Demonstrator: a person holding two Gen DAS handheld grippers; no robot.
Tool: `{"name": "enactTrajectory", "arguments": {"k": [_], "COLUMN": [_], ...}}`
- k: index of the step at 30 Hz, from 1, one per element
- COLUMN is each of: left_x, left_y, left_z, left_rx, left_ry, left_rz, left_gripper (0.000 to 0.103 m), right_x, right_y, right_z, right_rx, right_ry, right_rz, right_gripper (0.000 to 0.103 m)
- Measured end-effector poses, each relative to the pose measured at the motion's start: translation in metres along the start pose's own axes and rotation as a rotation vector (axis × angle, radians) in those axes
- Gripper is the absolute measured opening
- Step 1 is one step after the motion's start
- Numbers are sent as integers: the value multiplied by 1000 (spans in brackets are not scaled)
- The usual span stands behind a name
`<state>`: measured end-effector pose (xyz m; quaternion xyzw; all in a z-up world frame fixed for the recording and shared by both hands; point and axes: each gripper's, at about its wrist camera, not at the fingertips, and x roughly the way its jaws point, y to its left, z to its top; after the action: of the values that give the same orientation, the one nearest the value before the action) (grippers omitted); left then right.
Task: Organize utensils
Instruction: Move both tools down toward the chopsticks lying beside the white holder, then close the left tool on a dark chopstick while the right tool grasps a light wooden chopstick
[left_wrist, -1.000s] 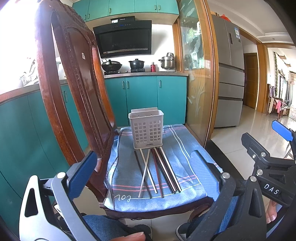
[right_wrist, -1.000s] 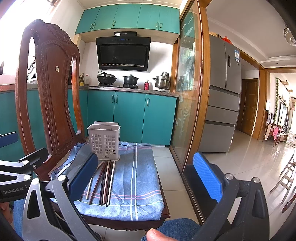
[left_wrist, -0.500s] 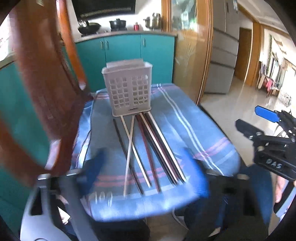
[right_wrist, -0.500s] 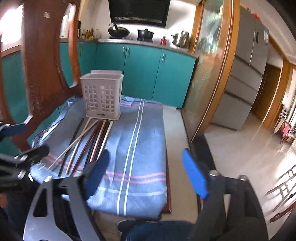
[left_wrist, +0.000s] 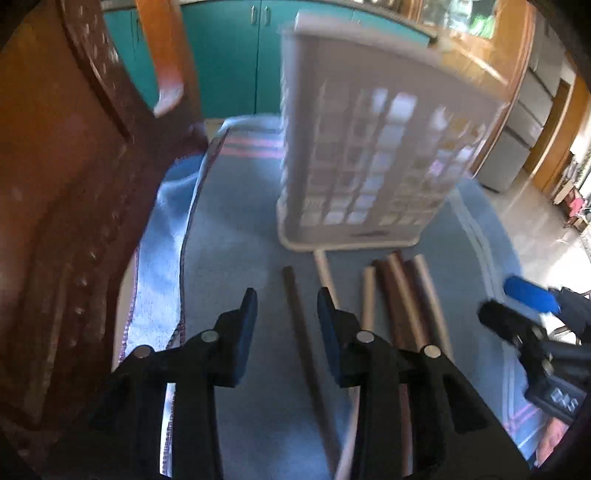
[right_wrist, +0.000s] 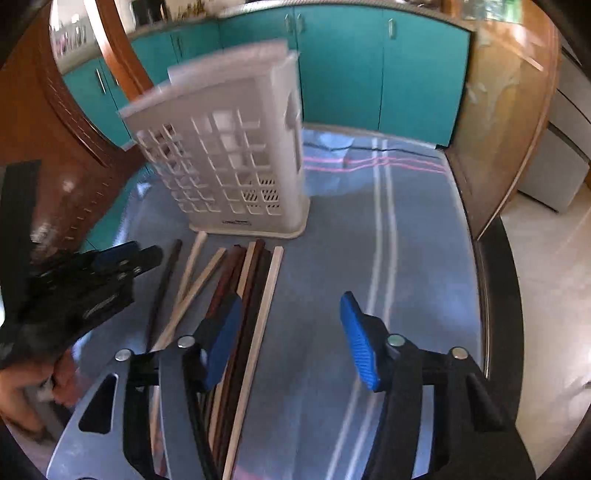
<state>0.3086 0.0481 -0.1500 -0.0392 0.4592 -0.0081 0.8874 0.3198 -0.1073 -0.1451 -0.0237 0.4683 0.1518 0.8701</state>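
Blue striped cloth (right_wrist: 369, 258) covers the chair seat as a work surface. White lattice caddy (right_wrist: 236, 158) stands upright at its far end, open top ready for loading. Chopsticks (right_wrist: 255, 280) lie bundled before it. Left gripper (left_wrist: 284, 306), narrowly parted, straddles one dark chopstick (left_wrist: 295, 306). Right gripper (right_wrist: 291, 317) waits wide, holding nothing.

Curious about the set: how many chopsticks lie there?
8: one dark chopstick leftmost, two pale crossed ones beside it, five bundled at right, on cloth before the basket; overlap may hide more.
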Motion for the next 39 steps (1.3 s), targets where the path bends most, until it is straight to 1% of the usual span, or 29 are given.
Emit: {"name": "enactTrajectory", "arguments": {"k": [2,3,5,8,11,12,14,15,16,17,18,19,21,25,26,27,30,33,36,38,39], "left_x": [-1,-3,-2,0,9,9,10,10,10,10,9,11,10,12,13,16,23,25,22,21,21], "left_y": [-4,-7,-8,-12,-10,-10,-7,-5,-1,5,10,12,19,23,22,18,7,1,-3,-6,-7], "left_z": [2,2,3,0,3,2,0,0,-1,-1,-2,-1,0,4,5,7,11,12,13,14,14], "left_rx": [12,28,46,55,64,66,61,55,42,28,9,-5,-30,-33,-31,-27,-7,-1,17,31,31], "left_ry": [1,-6,-9,13,24,27,31,33,37,41,45,45,43,43,43,41,29,24,5,-5,-3], "left_rz": [-28,-29,-21,-20,-11,-9,-8,-11,-19,-25,-35,-47,-78,-76,-77,-72,-32,-19,10,4,-10], "left_gripper": [35,35,35,35,35,35,35,35,35,35,34,31,31,31,31,31,31,29,28,28,24], "right_x": [17,25,39,45,52,53,52,50,46,43,38,34,30,24,33,31,32,39,39,41,42], "right_y": [4,5,6,5,10,12,14,13,7,3,-4,-13,-24,-41,-39,-39,-38,-38,-29,-23,-22], "right_z": [4,6,8,8,9,8,7,6,5,4,3,4,2,2,5,4,3,6,3,2,2], "right_rx": [-23,-34,-48,-44,-67,-81,-91,-78,-51,-32,-8,10,25,58,63,68,62,58,41,28,22], "right_ry": [31,51,89,98,119,108,104,103,101,100,97,88,79,64,63,59,52,61,65,67,69], "right_rz": [-27,-48,-64,-34,-73,-89,-113,-118,-115,-107,-101,-90,-81,-76,-74,-71,-82,-83,-101,-110,-114], "right_gripper": [52,52,51,51,51,51,42,29,18,14,13,13,13,15,16,18,18,18,18,18,18]}}
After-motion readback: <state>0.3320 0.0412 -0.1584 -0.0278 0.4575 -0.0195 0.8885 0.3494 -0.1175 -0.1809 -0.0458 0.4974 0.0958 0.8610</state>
